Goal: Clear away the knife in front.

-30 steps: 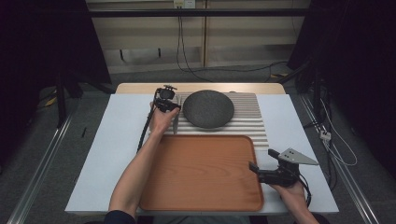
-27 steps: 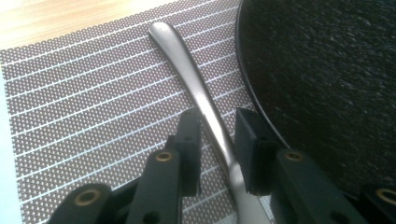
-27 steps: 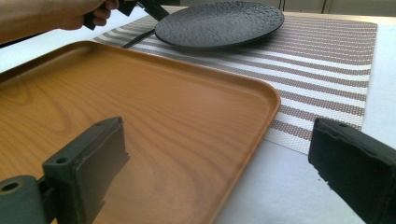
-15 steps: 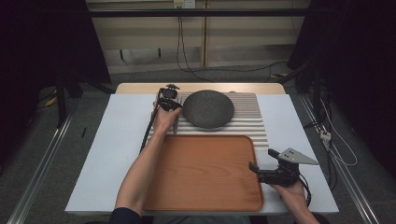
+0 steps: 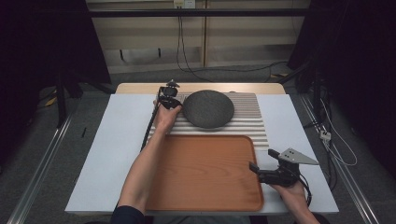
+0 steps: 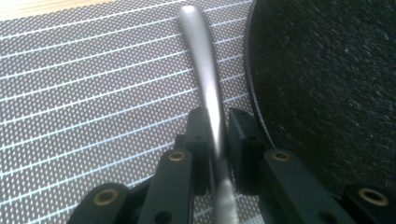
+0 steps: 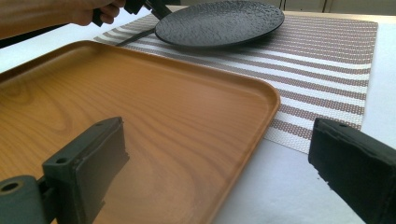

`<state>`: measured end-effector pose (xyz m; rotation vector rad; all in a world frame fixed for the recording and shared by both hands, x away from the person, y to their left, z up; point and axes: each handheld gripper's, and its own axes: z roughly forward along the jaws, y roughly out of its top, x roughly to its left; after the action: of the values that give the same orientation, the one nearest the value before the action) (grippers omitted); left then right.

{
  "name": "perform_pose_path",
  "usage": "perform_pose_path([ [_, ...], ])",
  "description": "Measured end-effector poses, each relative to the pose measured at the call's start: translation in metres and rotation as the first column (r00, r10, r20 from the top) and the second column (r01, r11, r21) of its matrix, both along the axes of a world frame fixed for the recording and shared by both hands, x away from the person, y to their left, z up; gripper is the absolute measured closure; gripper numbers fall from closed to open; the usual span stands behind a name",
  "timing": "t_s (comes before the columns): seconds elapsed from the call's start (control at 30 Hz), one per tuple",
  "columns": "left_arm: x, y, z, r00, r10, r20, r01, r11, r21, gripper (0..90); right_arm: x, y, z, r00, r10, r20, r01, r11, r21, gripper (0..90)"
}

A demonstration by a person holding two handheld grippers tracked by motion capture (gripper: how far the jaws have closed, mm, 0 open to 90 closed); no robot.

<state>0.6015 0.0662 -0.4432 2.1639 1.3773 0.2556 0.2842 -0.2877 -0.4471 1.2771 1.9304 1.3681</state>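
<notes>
1. Your left gripper (image 5: 173, 103) sits at the far left of the mat (image 5: 252, 119), just beside the plate (image 5: 208, 108). Its jaws have just been closing and now stand nearly together around a slim metal handle (image 6: 205, 79), a piece of cutlery whose head is out of view. The pads look to be touching the steel on both sides, but a sliver of gap on the right may remain, so judge the grip as only just made.

2. The handle lies flat on the mat, running alongside the plate's left rim, close to it but not touching.

3. Expect the handle to be light, stiff and slick. Polished steel offers little friction, and the rounded section may roll or pivot between flat pads.

4. Your hold is on the narrow waist of the handle, which is a fair place. If the hidden end is heavier, it may droop, so lift slowly and level.

5. The plate is dark, rough and probably heavy and brittle. Keep the steel off its rim as you lift.

6. The tray (image 5: 201, 175) lies nearest you, empty, its far edge against the mat. It looks smooth, so cutlery may slide on it.

7. Your right gripper (image 5: 256, 170) rests at the tray's right edge, jaws wide apart with nothing between them.
</notes>
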Motion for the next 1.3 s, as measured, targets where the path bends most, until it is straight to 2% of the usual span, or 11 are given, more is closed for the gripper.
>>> perform_pose_path([
  [0.07,0.001,-0.001,0.000,0.9999,-0.014,0.010,0.014,0.9996,0.023,80.0,0.000,0.000,0.000,1.0000,-0.001,-0.001,0.001,1.000,0.000,4.3],
  [0.2,0.004,0.005,0.001,0.9996,-0.027,0.002,0.027,0.9993,0.024,80.0,-0.001,-0.001,0.000,1.0000,-0.006,-0.003,0.006,1.000,0.000,4.3],
  [0.27,0.005,0.011,0.002,0.9996,-0.029,0.001,0.029,0.9983,0.050,80.0,-0.001,-0.001,0.000,1.0000,-0.007,-0.003,0.007,1.000,0.000,4.3],
  [0.4,0.007,0.025,0.003,0.9989,-0.045,-0.014,0.046,0.9976,0.051,80.0,0.000,-0.001,0.000,0.9999,-0.008,-0.007,0.008,1.000,0.001,4.3],
  [0.5,0.005,0.031,0.005,0.9956,-0.092,-0.021,0.093,0.9907,0.099,80.0,0.000,-0.001,-0.001,1.0000,-0.006,-0.008,0.006,1.000,-0.005,4.3],
  [0.6,0.005,0.039,0.006,0.9924,-0.114,-0.045,0.118,0.9899,0.079,79.9,0.000,0.000,-0.001,1.0000,-0.005,-0.007,0.005,1.000,-0.008,4.3],
  [0.7,0.004,0.043,0.005,0.9952,-0.089,-0.040,0.091,0.9940,0.060,79.8,0.001,0.000,-0.001,1.0000,-0.006,-0.007,0.006,1.000,-0.009,4.3],
  [0.83,0.004,0.039,0.004,0.9966,-0.078,-0.025,0.080,0.9936,0.080,79.5,0.001,0.000,-0.001,0.9999,-0.007,-0.009,0.007,1.000,-0.008,4.3],
  [1.1,0.004,0.041,0.003,0.9967,-0.076,-0.028,0.078,0.9953,0.058,78.7,0.000,0.001,0.000,1.0000,-0.003,-0.006,0.003,1.000,-0.010,4.4],
  [1.2,0.004,0.039,0.004,0.9962,-0.084,-0.020,0.086,0.9930,0.081,78.7,0.000,0.000,-0.001,1.0000,-0.003,-0.008,0.003,1.000,-0.011,4.4],
  [1.3,0.004,0.039,0.004,0.9974,-0.067,-0.027,0.069,0.9950,0.072,79.5,0.000,0.000,0.000,1.0000,-0.003,-0.007,0.003,1.000,-0.011,4.4],
])
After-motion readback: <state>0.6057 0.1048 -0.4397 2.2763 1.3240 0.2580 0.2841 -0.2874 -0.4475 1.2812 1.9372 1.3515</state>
